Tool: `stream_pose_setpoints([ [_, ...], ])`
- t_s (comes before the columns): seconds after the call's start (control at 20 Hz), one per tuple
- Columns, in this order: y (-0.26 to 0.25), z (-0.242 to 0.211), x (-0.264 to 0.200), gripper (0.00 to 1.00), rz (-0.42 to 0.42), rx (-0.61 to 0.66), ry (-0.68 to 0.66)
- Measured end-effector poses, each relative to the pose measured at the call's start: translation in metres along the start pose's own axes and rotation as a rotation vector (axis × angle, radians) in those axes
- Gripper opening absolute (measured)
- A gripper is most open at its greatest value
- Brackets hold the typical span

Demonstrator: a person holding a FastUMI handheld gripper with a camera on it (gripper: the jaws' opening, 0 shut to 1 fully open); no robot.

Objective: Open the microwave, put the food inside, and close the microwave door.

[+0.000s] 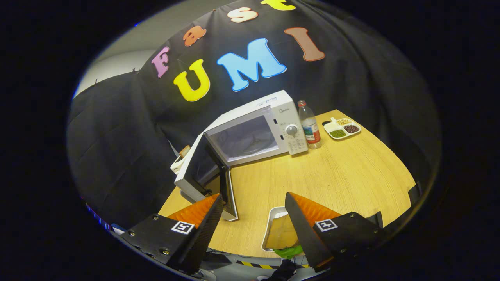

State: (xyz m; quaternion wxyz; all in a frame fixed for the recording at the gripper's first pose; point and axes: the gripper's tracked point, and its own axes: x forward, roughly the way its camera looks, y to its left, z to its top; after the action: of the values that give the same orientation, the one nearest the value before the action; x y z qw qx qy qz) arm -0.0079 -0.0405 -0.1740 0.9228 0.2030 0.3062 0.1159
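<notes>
Hovering released with fingers spread, the hand-held gripper holds nothing; the food tray lies just ahead beside the right finger, long axis toward the open microwave beyond.

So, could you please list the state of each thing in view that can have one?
Microwave door: swung wide open.
Microwave: cavity empty, turntable bare.
Food tray: on the table near the fingers, not yet inside.
Gripper: open, holding nothing.
Water bottle: upright, capped.
Divided dish: compartments filled.
</notes>
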Motion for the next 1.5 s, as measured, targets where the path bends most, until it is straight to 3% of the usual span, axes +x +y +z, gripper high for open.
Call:
stream_pose_setpoints([
  [0.25,-0.052,-0.03,0.006,0.96,-0.057,0.1,0.134],
  [0.7,-0.069,-0.095,0.016,0.95,-0.001,0.385,0.34],
  [0.9,-0.066,-0.105,0.019,0.78,0.009,0.425,0.374],
  [1.0,-0.063,-0.103,0.021,0.44,0.021,0.433,0.369],
  [1.05,-0.066,-0.104,0.015,0.44,0.017,0.413,0.379],
  [1.1,-0.066,-0.106,0.022,0.3,0.004,0.405,0.365],
  [1.5,-0.042,-0.059,0.015,0.29,0.066,0.445,0.275],
])
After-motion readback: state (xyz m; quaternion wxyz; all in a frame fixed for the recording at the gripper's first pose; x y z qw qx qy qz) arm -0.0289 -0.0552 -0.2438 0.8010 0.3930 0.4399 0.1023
